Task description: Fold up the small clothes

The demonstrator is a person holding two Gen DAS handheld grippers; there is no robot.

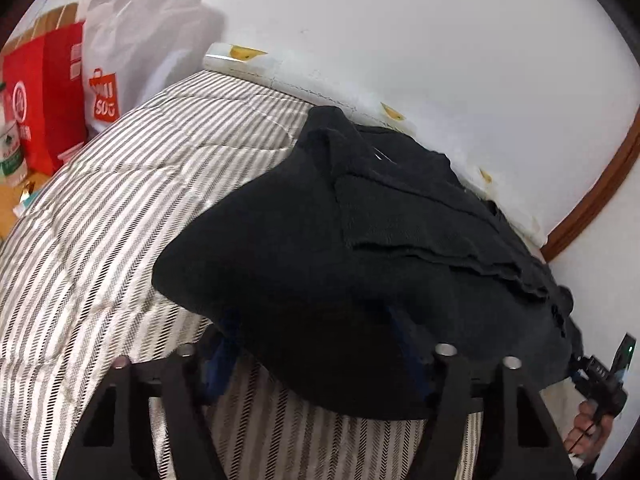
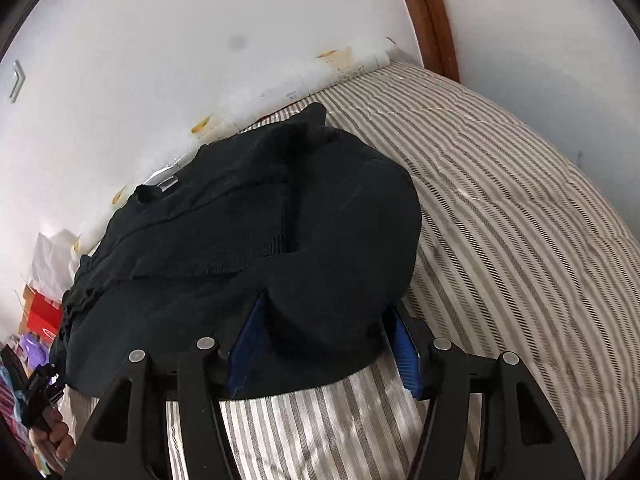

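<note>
A: Black knit, a small garment [image 1: 320, 240], heaped on the striped quilt [image 1: 100, 220]; same heap at centre in the right wrist view [image 2: 248, 248], with bare quilt [image 2: 500, 200] running off toward 3 o'clock

B: Folded?

A: Partly doubled over; a ribbed layer on top, a loose edge draped toward the cameras

B: Left gripper [image 1: 316, 364]?

A: Spread wide, at 6 o'clock of its own view, near hem of the cloth sagging between and over the blue pads [image 1: 216, 372]; no pinch visible

B: Right gripper [image 2: 324, 344]?

A: Also spread wide, at 6 o'clock, blue pads [image 2: 248, 348] flanking a hanging fold; fabric touching the inner face of one pad, not clamped

B: Surroundings?

A: White wall [image 1: 440, 40] behind the heap at 12 o'clock; brown wooden trim [image 1: 592, 192] at 3 o'clock in the left view, at 1 o'clock in the right view [image 2: 432, 16]; red paper bag [image 1: 44, 92] and white shopping bag [image 1: 132, 48] at 10 o'clock in the left view
</note>
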